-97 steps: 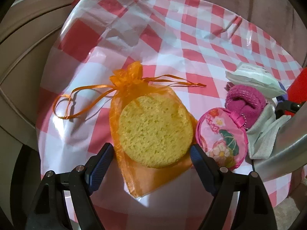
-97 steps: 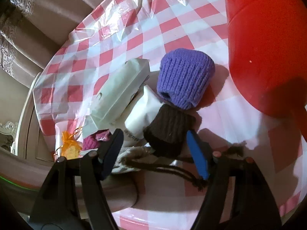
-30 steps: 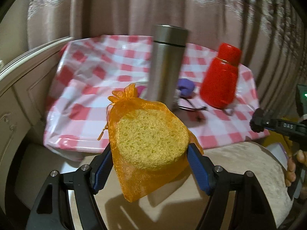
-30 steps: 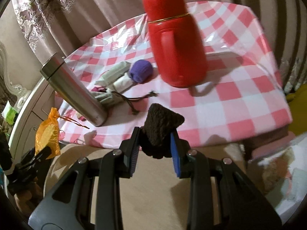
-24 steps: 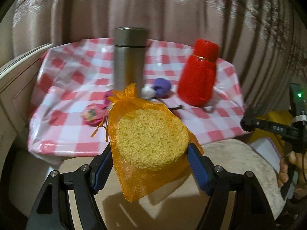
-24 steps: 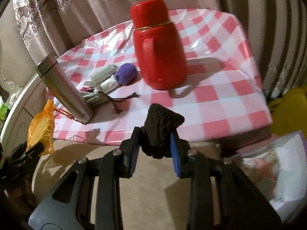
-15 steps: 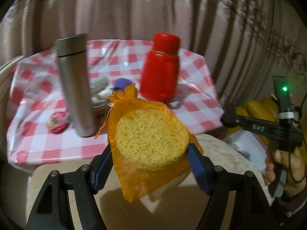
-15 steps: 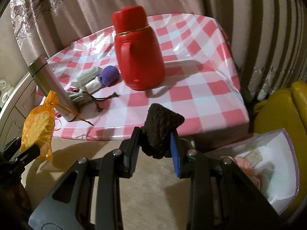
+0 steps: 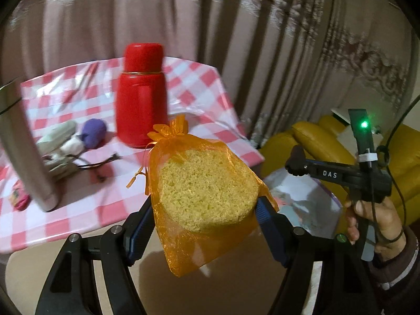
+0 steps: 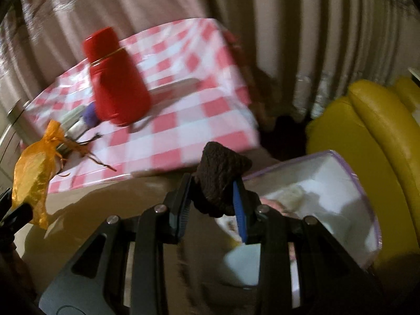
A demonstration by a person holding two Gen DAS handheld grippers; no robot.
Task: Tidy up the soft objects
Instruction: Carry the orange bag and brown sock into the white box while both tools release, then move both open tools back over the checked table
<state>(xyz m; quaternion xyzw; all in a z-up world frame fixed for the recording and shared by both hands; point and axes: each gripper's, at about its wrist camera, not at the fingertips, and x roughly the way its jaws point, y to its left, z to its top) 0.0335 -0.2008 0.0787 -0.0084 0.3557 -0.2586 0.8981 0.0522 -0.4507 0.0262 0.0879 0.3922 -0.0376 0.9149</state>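
the left gripper [image 9: 203, 210] clamps the orange mesh bag [image 9: 202, 183] with its yellow sponge between wide-set jaws, while the right gripper [image 10: 214, 204], nearly closed, pinches the dark knit piece [image 10: 219, 178] between its pads, above the white box [image 10: 328, 197].

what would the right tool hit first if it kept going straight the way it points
Probably the white box with the purple rim, just beyond the right tool, which is clamped on a dark knit piece; depth is unclear.
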